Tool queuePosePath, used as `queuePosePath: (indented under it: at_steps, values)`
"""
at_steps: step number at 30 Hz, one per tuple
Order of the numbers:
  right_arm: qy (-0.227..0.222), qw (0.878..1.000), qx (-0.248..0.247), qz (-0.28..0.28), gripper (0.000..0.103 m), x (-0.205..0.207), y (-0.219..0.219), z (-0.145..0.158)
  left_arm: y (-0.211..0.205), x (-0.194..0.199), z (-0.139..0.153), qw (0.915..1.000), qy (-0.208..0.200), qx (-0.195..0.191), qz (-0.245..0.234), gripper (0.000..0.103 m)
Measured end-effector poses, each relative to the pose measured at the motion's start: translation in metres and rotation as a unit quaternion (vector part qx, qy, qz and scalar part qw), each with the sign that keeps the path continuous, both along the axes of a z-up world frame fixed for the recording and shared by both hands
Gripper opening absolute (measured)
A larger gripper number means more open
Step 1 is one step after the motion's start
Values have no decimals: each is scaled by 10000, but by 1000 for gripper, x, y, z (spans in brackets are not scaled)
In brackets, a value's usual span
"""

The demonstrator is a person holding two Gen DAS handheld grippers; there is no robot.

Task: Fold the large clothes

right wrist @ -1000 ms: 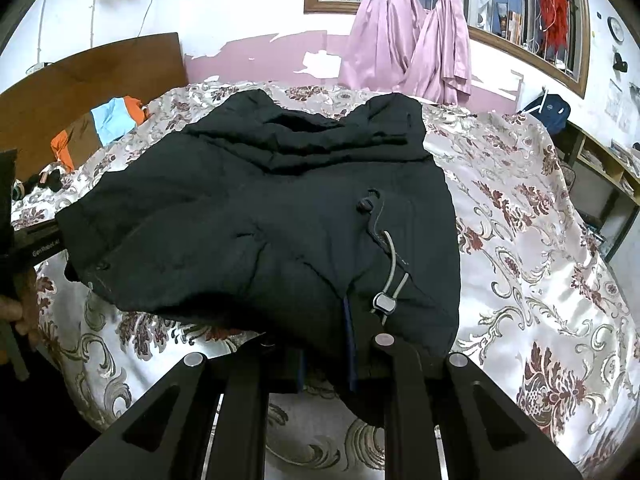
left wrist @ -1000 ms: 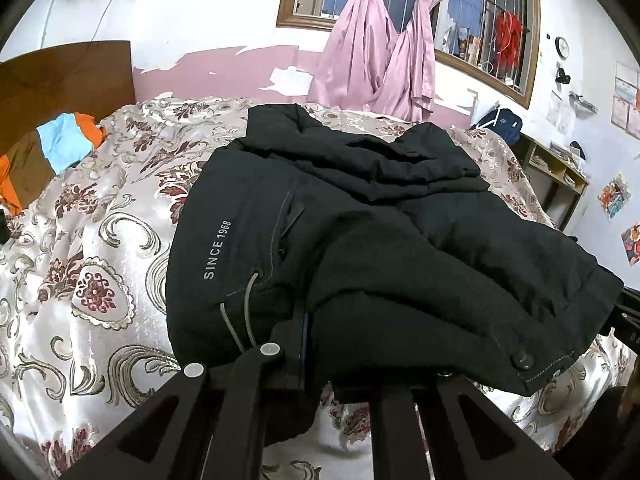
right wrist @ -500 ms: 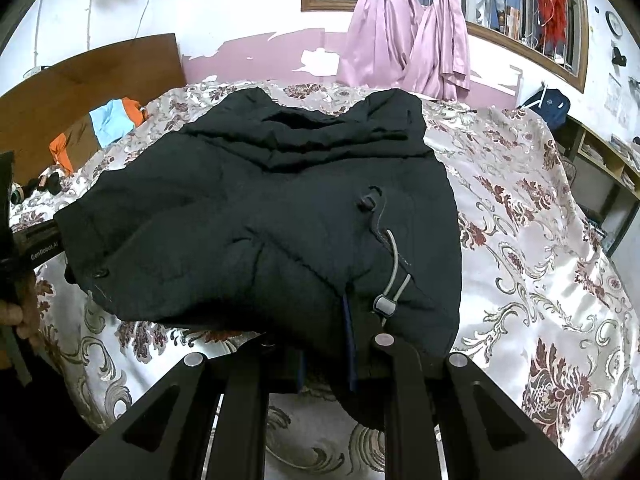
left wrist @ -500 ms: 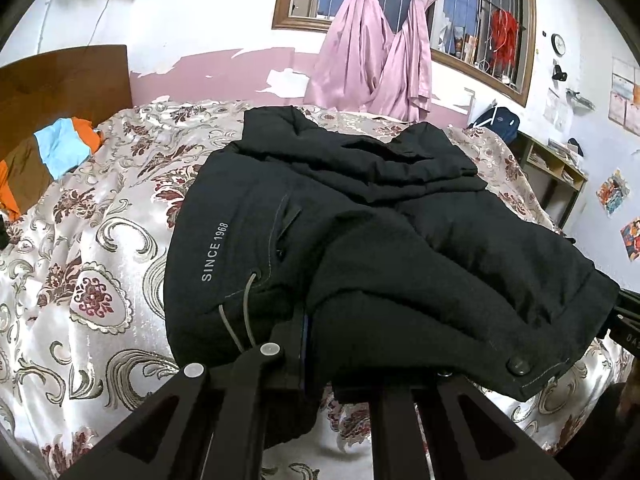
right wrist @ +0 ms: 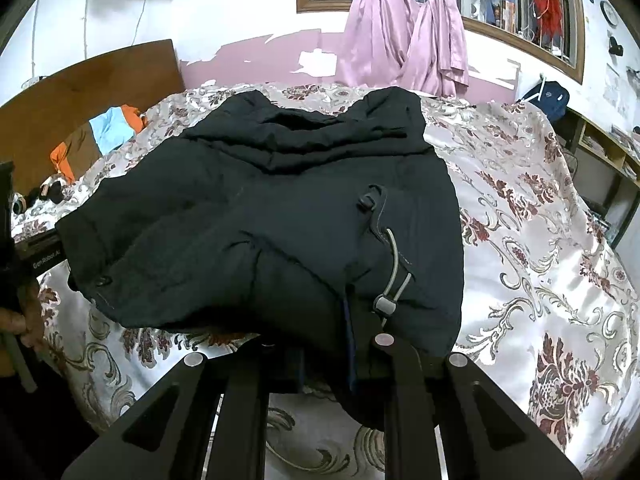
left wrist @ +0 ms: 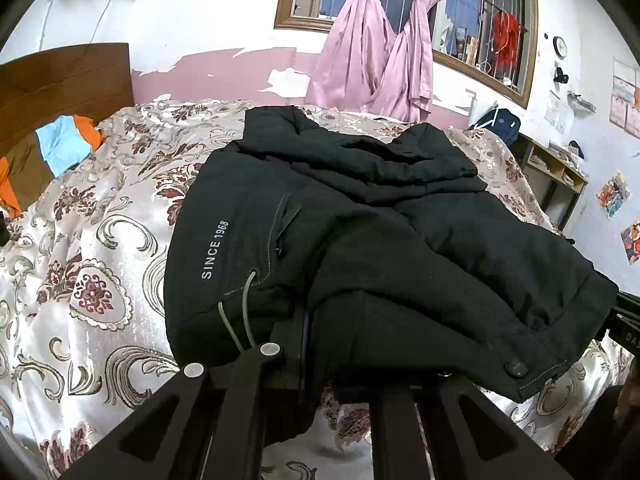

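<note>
A large black jacket [left wrist: 360,216] printed "SINCE 1968" lies on the floral bedspread [left wrist: 92,240]; it also shows in the right wrist view [right wrist: 280,208]. Its near hem is lifted off the bed. My left gripper [left wrist: 316,364] is shut on the hem at the jacket's left corner, by a grey drawcord [left wrist: 240,320]. My right gripper [right wrist: 320,360] is shut on the hem at the right corner, by a cord with a toggle [right wrist: 386,304]. The fabric hides the fingertips of both. The left tool [right wrist: 36,256] and the right tool [left wrist: 624,320] each show at the other view's edge.
Blue and orange clothes [left wrist: 64,144] lie by the wooden headboard [left wrist: 64,80] at the far left. Pink curtains [left wrist: 384,52] hang at the barred window behind the bed. A shelf unit [left wrist: 556,176] with a dark bag [left wrist: 498,124] stands at the right wall.
Both grippers have carried the held hem a little up and towards the far side of the bed. The jacket's near part bunches slightly more over its middle.
</note>
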State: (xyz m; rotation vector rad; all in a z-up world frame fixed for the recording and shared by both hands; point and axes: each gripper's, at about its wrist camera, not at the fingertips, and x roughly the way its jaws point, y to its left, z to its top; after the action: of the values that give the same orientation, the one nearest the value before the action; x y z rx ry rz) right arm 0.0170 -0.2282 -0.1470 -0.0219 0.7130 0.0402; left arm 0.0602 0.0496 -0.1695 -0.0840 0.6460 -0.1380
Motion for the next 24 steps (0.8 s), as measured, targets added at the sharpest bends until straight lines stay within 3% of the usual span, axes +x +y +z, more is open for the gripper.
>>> queuePosePath:
  at_steps: [24]
  values:
    - [118, 9999, -62, 21, 13, 5, 5, 3, -2, -4, 5, 9999, -122, -75, -65, 8]
